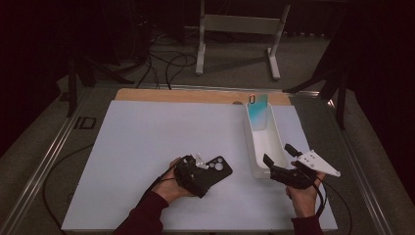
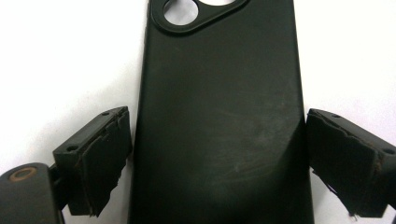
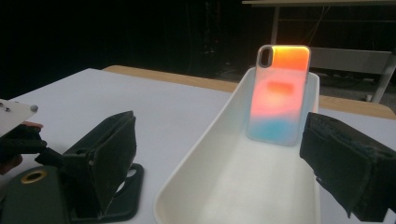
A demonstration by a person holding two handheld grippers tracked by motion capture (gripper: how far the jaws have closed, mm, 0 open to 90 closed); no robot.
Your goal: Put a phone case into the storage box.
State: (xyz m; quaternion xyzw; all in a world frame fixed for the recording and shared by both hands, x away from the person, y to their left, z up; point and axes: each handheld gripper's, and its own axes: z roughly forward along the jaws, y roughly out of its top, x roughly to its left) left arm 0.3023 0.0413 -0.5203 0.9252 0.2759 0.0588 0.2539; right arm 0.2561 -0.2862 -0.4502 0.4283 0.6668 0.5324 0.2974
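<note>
Dark room, grey carpet, loose cables and a white metal stand (image 1: 238, 29) on the floor at the far side. Near it stands a table (image 1: 147, 127) with a pale sheet over most of its top and a strip of bare wood along the far edge.

Item 1 — black phone case (image 1: 218, 169), lying flat on the sheet, near side, a little left of centre, camera cut-out toward the right. In the left gripper view it runs up between the two jaws, back upward.

Item 2 — left gripper (image 1: 195, 171), held in the person's left hand, set over the near-left end of the black phone case. Jaws apart, one on each long edge of the case; the right pad sits at the edge, the left shows a thin gap. No clamp visible.

Item 3 — white tray (image 1: 262, 147), long and narrow, right of centre, running near to far.

Item 4 — multicoloured phone case (image 3: 279, 93), propped upright against the tray's far end wall.

Item 5 — right gripper (image 1: 276, 159), in the right hand at the near right, jaws wide apart and holding nothing, aimed at the tray's near end.
</note>
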